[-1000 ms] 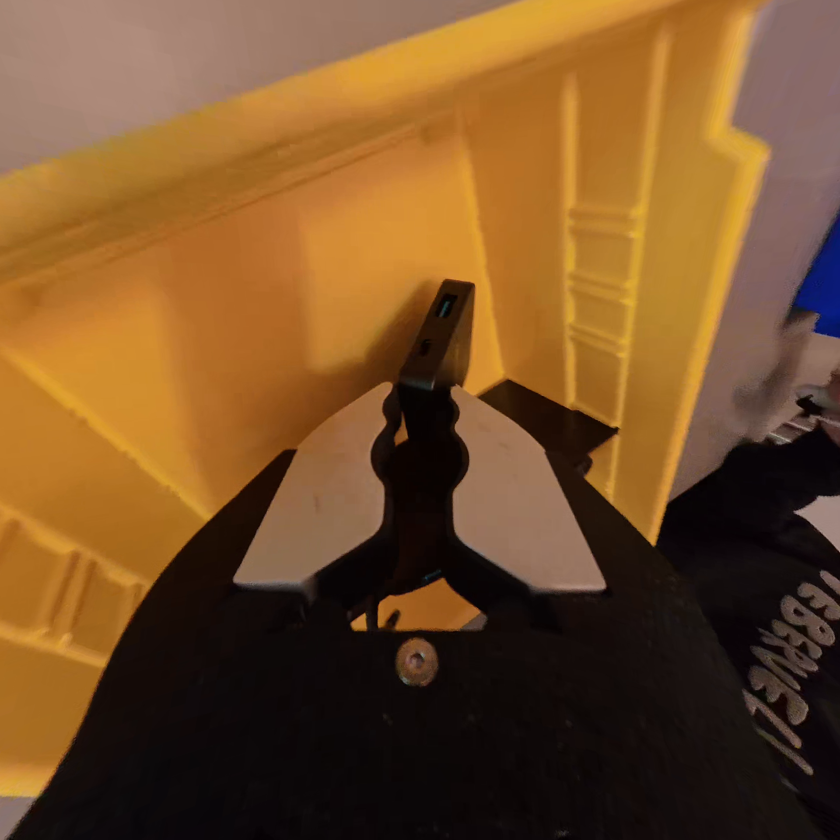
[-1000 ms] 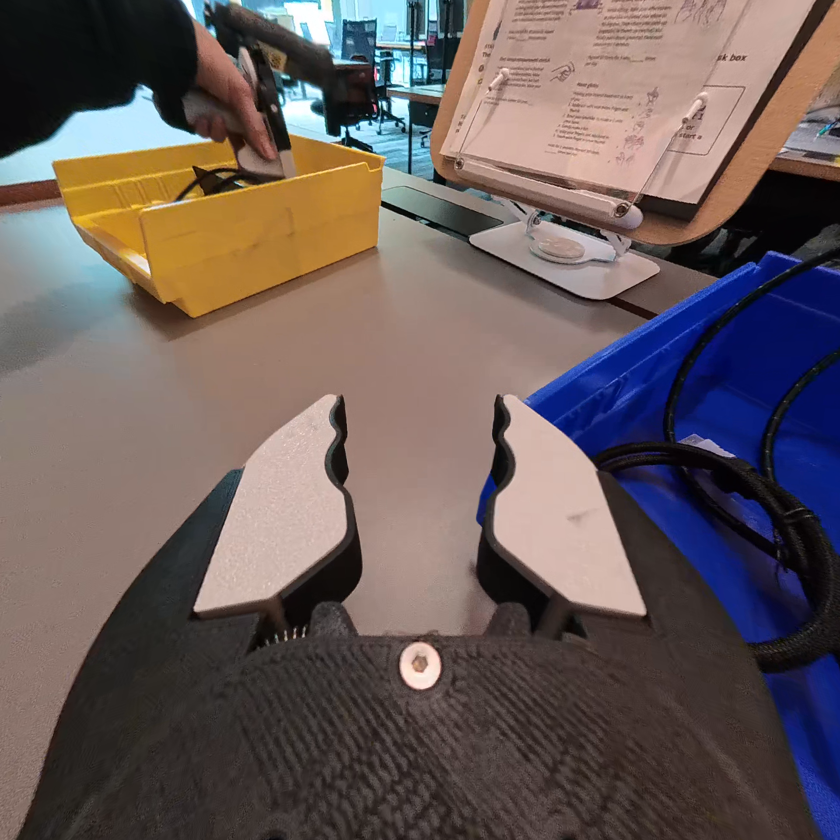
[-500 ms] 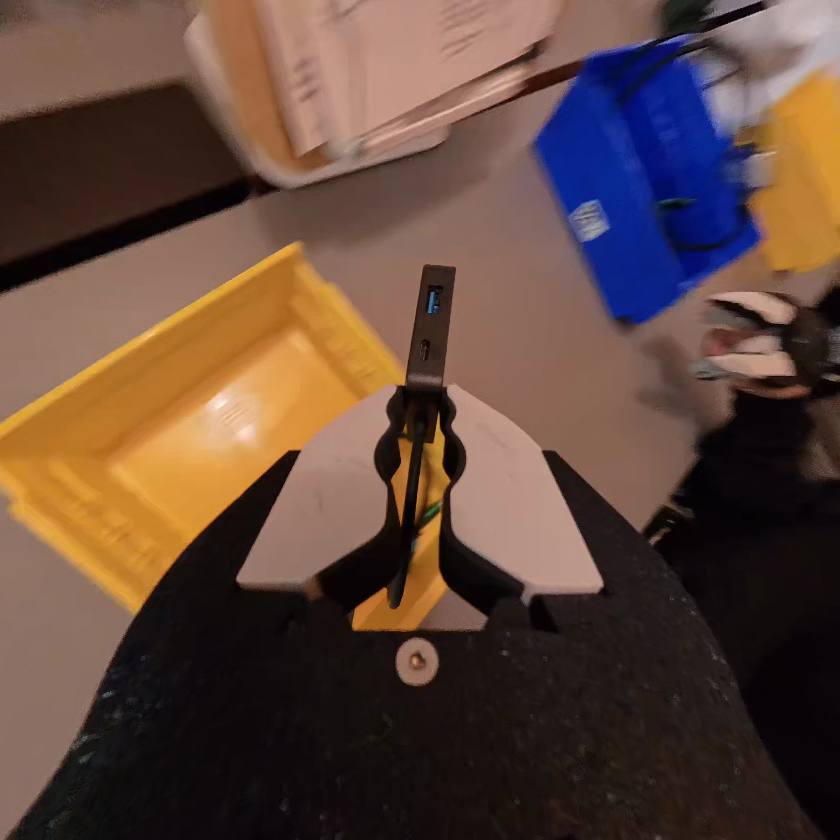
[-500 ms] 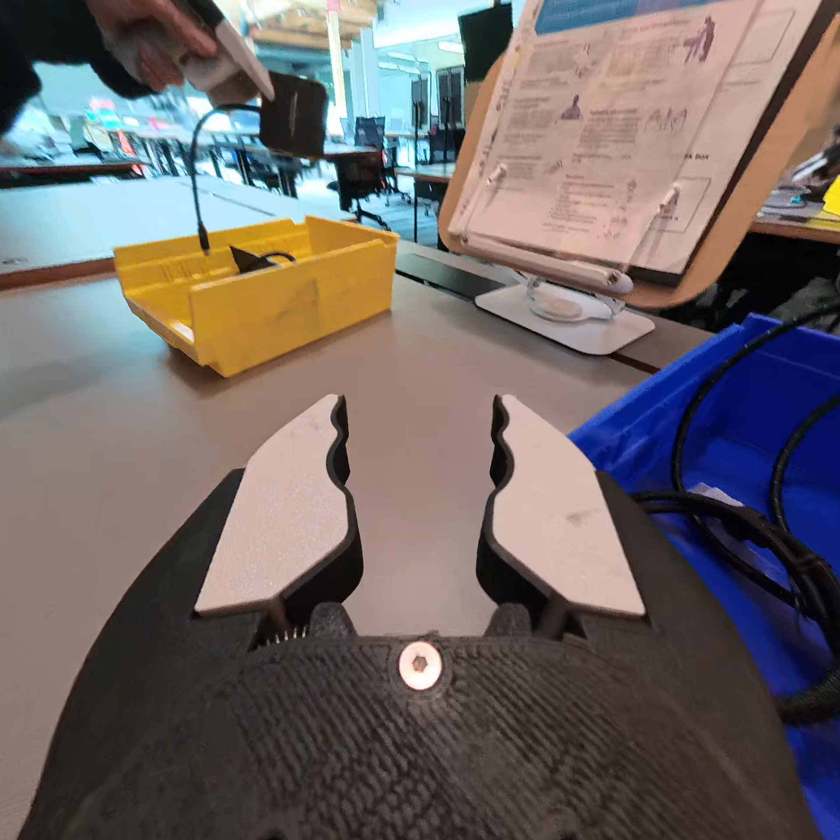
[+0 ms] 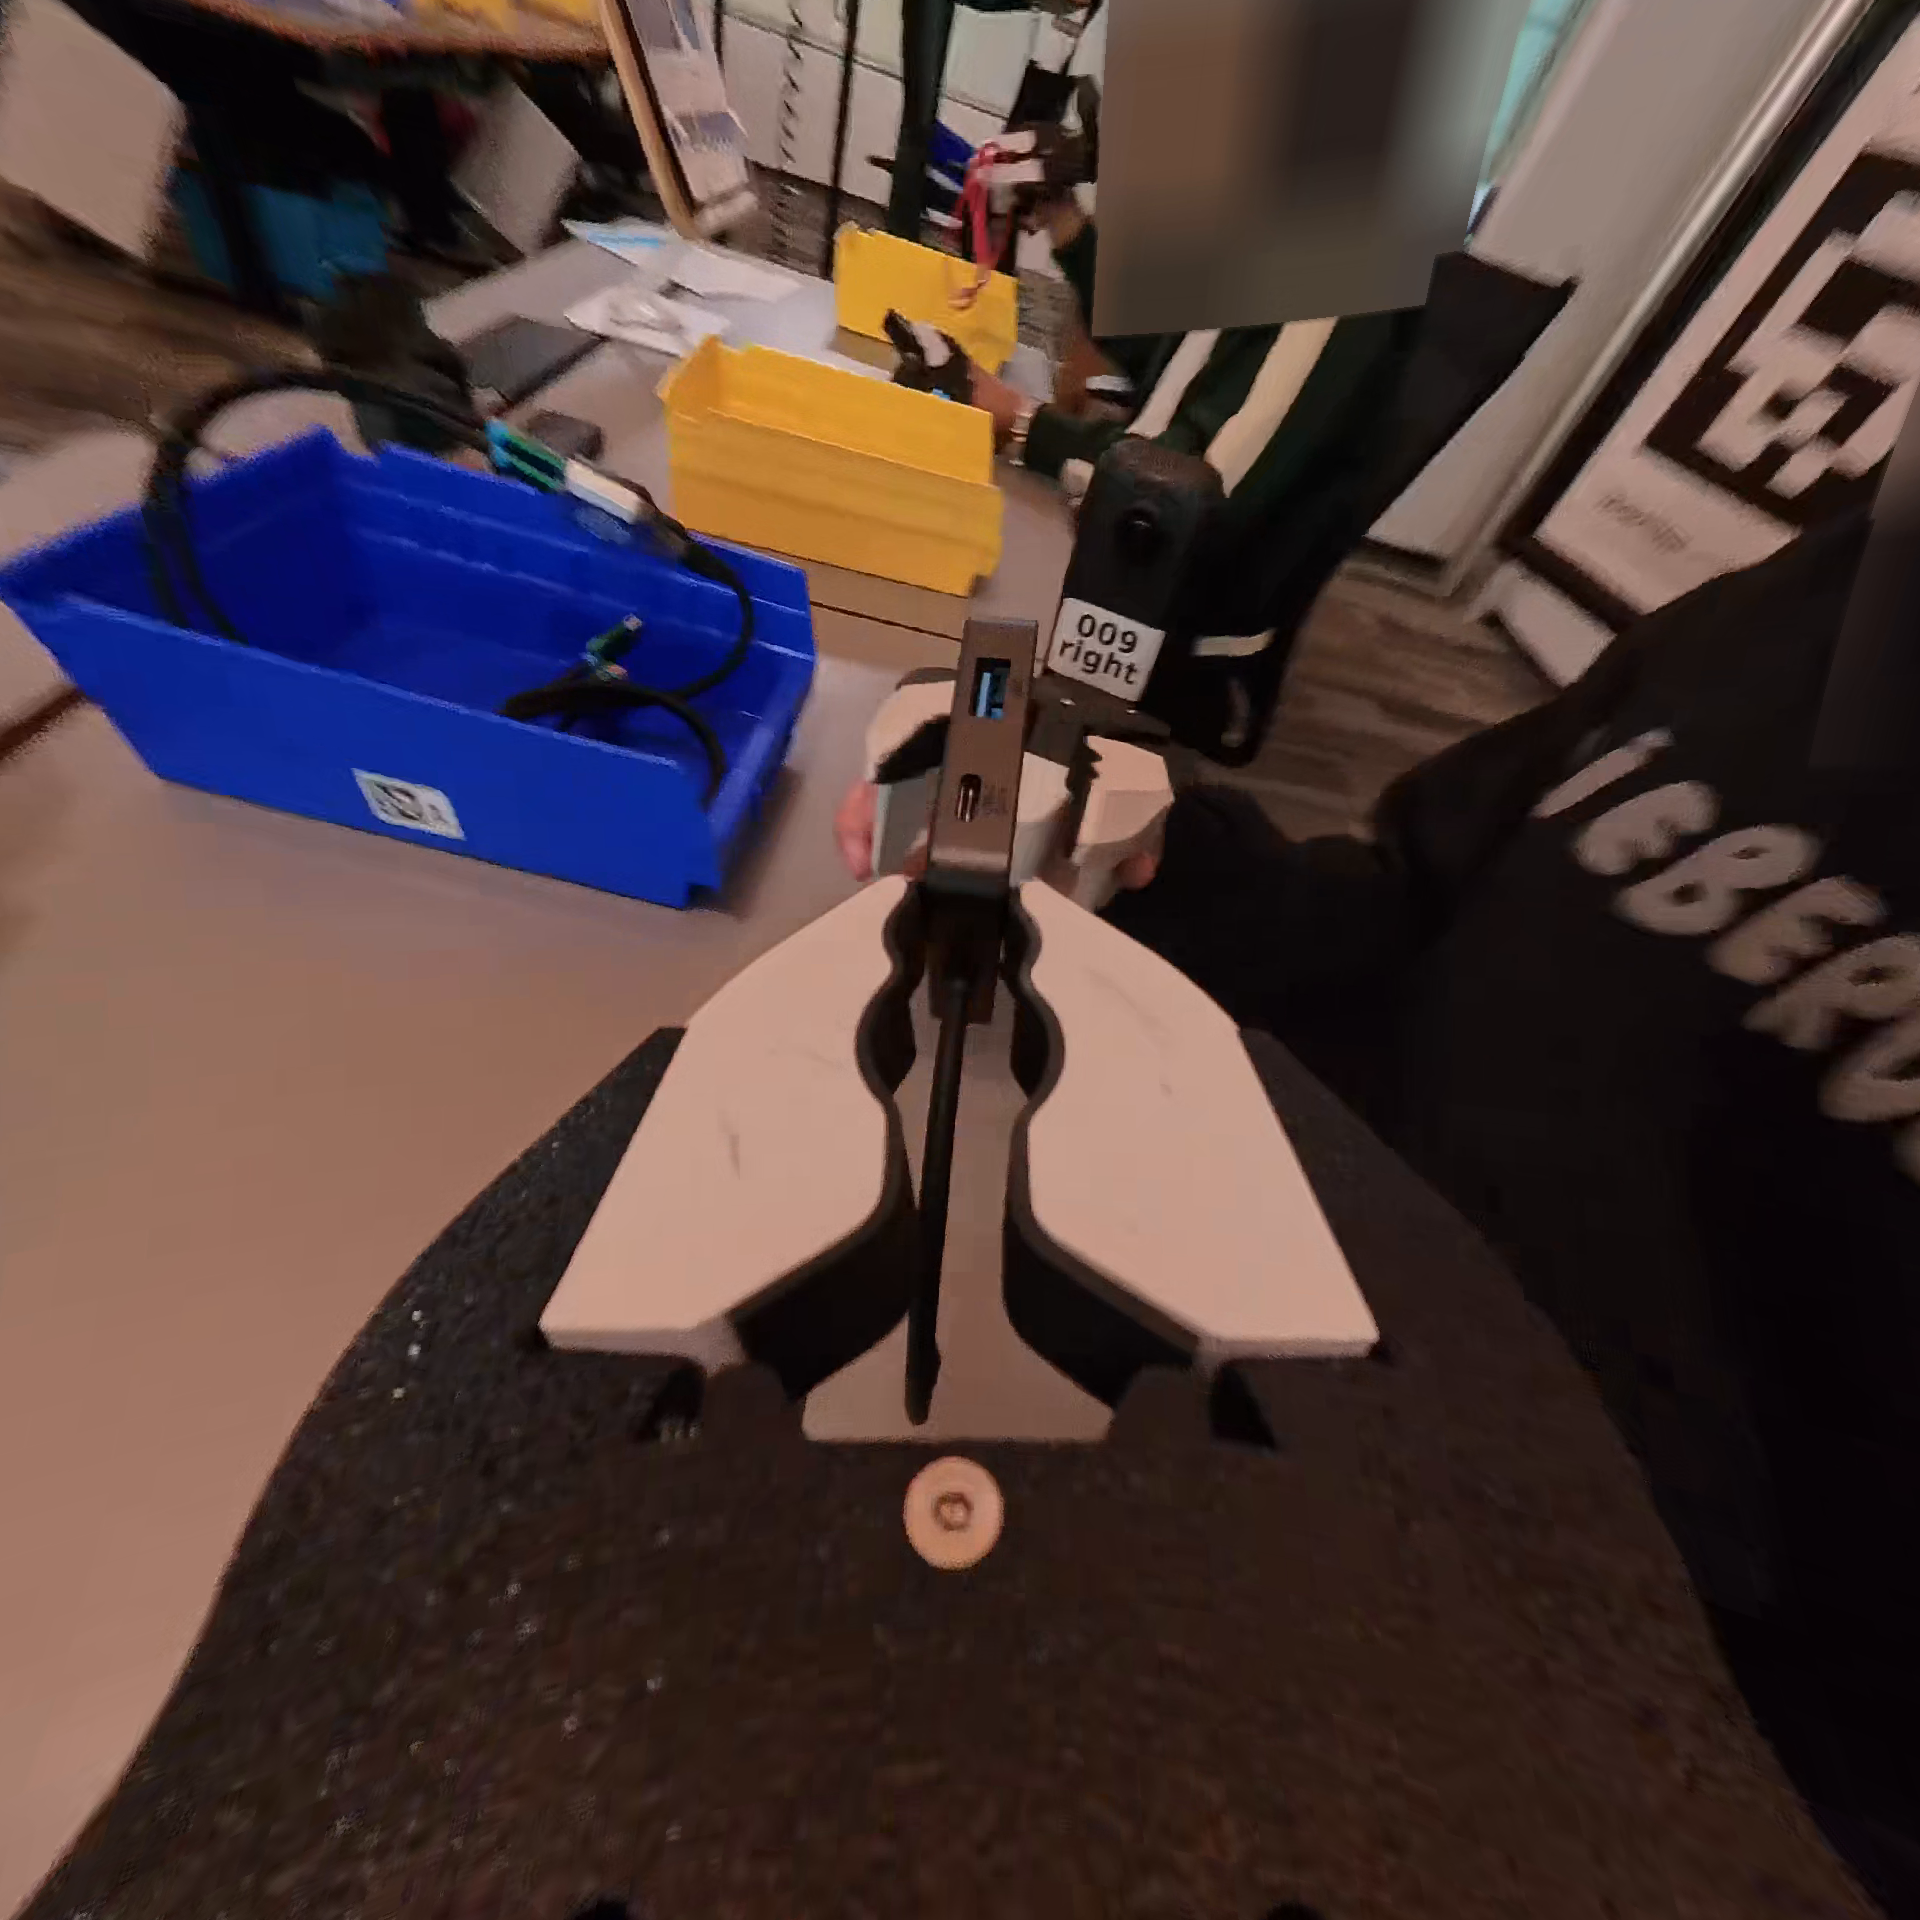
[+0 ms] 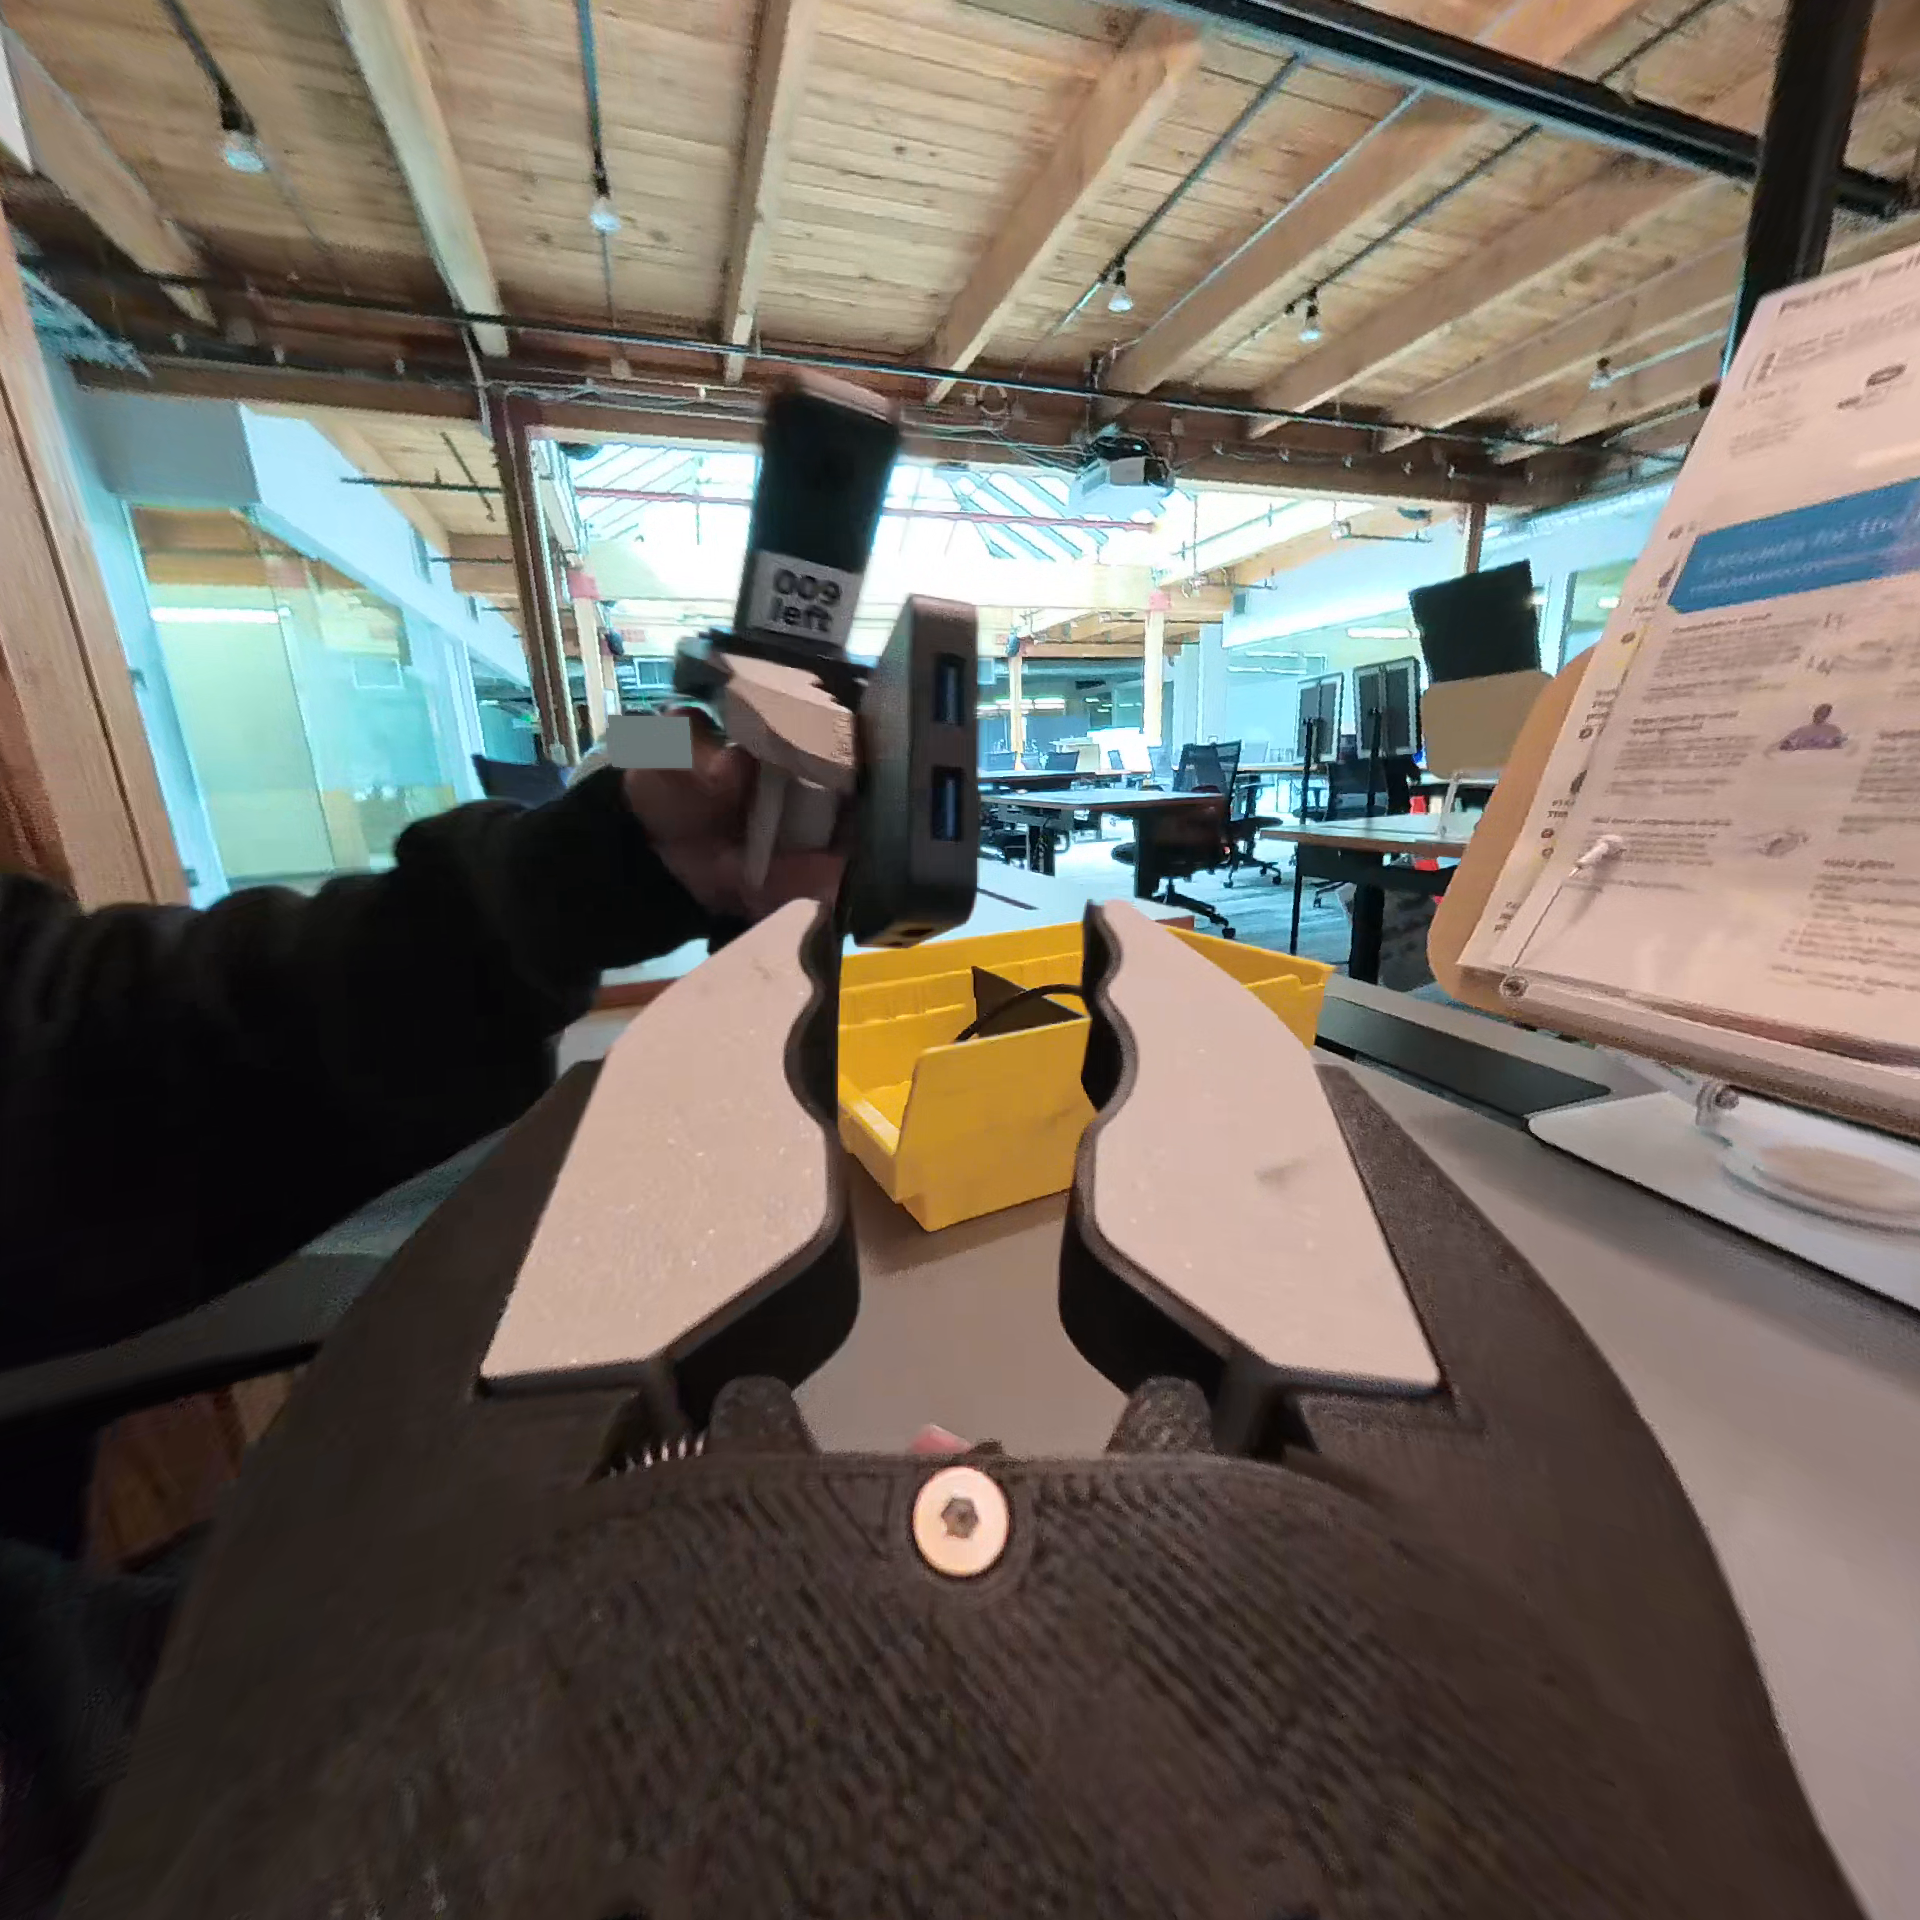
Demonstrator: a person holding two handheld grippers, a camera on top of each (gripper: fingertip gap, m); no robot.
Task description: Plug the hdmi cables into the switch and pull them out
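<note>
My left tongs (image 5: 961,940) pinch the grey switch (image 5: 985,756) upright above the table (image 5: 260,1091); my right tongs (image 6: 956,956) stand spread just beside it.

Your left gripper (image 5: 961,925) had smooth, matt pale fingers (image 5: 764,1132) set in a rough, grainy black plastic body. Between them the switch (image 5: 982,758) looked like brushed dark grey metal with a dull sheen. Ahead to your left, the blue bin (image 5: 312,727) was glossy moulded plastic holding braided black cables (image 5: 665,712). Beneath both, the table (image 5: 260,1091) looked smooth and matt.
</note>
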